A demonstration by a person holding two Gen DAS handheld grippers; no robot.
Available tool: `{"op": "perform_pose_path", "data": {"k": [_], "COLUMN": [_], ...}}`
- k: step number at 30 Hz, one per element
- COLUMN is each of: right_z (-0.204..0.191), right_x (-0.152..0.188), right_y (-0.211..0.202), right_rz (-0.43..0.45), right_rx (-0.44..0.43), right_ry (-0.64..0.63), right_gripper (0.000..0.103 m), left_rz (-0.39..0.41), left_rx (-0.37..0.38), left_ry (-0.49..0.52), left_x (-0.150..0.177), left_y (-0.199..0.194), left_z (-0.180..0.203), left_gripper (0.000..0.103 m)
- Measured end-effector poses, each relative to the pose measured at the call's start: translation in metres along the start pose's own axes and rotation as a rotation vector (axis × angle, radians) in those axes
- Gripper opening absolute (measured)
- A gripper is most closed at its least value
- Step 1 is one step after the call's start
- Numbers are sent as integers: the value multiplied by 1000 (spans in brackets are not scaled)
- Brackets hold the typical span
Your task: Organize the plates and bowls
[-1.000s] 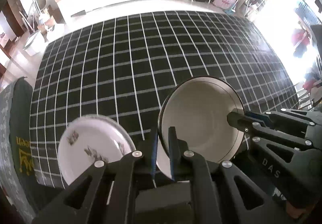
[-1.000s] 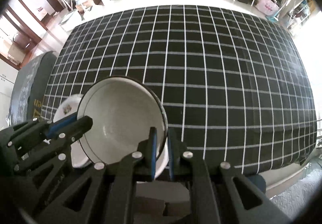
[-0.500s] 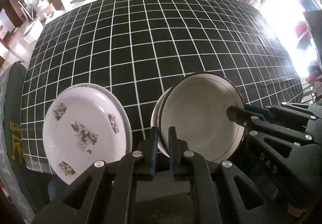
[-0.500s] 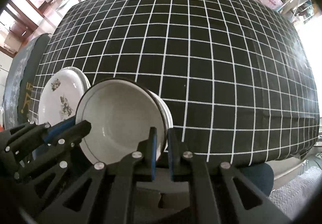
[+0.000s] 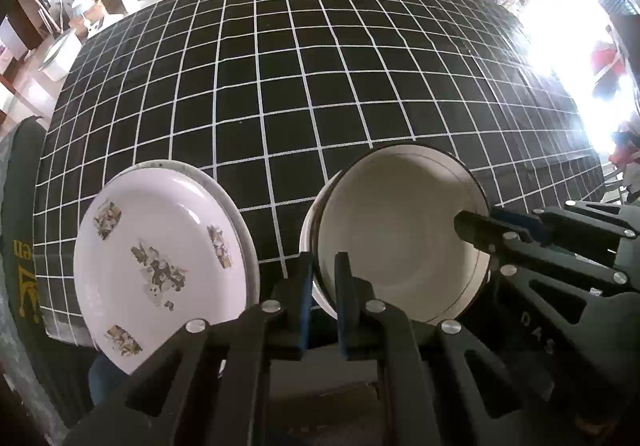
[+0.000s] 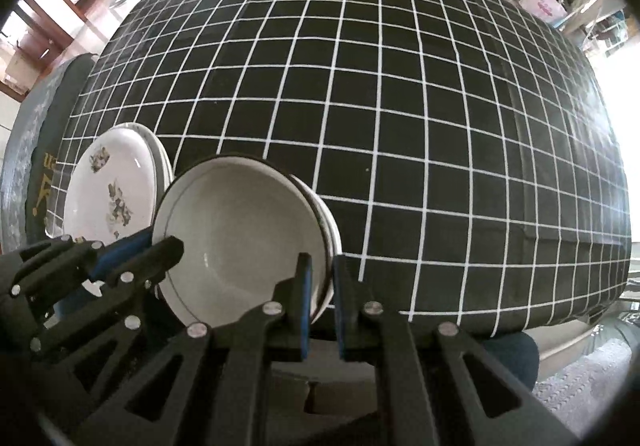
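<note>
A table (image 5: 304, 85) under a black checked cloth fills both views. At the lower left of the left wrist view lies a stack of flowered plates (image 5: 160, 262). Beside it, at lower centre, sits the white bowl (image 5: 400, 238), nested on other bowls. The left gripper (image 5: 322, 286) and right gripper (image 6: 320, 286) each have jaws clamped on opposite rims. Glazed crockery: stiff, slippery, breakable; the rim is the sensible hold.
</note>
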State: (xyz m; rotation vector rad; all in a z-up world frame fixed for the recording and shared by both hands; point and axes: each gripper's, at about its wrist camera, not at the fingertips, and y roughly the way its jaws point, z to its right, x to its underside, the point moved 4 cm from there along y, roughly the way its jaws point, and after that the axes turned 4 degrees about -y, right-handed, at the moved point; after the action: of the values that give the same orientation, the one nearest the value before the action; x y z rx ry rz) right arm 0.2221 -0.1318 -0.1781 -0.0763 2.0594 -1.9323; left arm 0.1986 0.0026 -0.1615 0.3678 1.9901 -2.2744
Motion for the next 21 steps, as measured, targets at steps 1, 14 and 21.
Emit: {"op": "perform_pose_path", "data": {"k": [1,14,21], "right_z": [0,15,31], "right_x": [0,0,9], "right_y": [1,-27,-42], "right_rz": [0,133,210], "right_rx": [-1,-34,-93], "right_ry": [0,45,101], "right_gripper": [13,37,52], "left_rz": [1,122,168], "left_rx": [2,27,126], "left_ry": [0,-38,-76], "left_x": [0,10,24], "left_y": [0,-25,-42], "left_z": [1,-13,-26], "left_gripper": [8,27,41]}}
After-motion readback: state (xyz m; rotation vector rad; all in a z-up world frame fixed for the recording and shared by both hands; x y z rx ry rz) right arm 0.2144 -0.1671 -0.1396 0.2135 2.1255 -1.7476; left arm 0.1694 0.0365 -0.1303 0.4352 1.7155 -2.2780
